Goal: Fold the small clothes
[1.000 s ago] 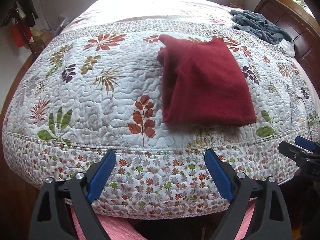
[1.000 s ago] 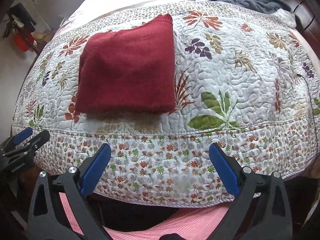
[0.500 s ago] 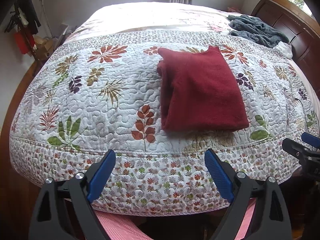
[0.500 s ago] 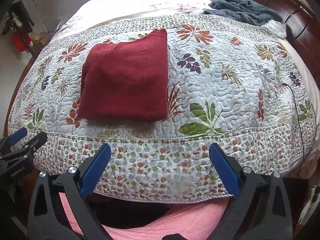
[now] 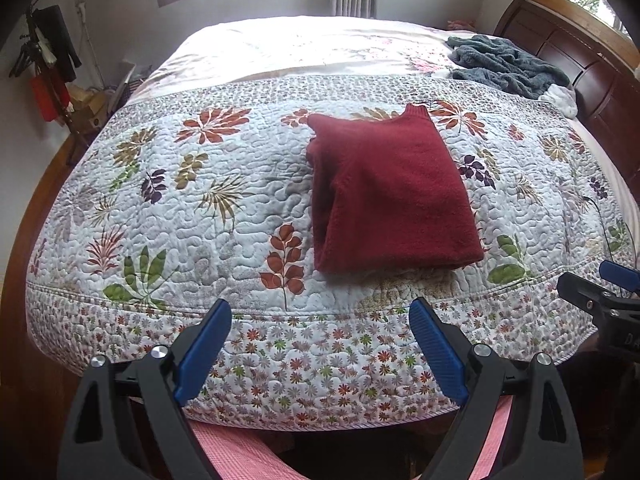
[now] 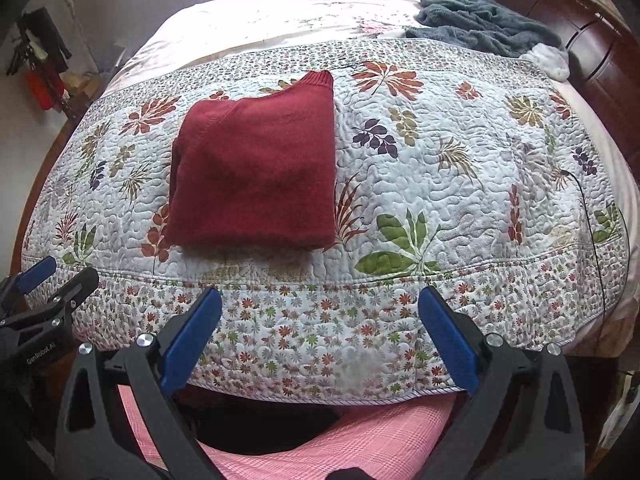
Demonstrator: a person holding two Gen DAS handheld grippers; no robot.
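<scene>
on the floral quilt (image 5: 224, 216) lies a folded red sweater (image 5: 392, 196). left gripper (image 5: 320, 344) and right gripper (image 6: 320, 332) hover off the bed's edge, jaws spread, empty.

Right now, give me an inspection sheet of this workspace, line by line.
Surface: floral quilt spread over the bed, flat.
Job's things: red sweater lies folded in a neat rectangle near the quilt's front edge.
Clutter: grey fleece blanket bunched by the headboard, a white item beside it.
Grippers: left tongs open and empty, short of the bed edge; right tongs open and empty, likewise.
Cables: thin dark cord trailing over the quilt's right side.
Surroundings: wooden headboard, windows, clothes hanging on the left wall.
</scene>
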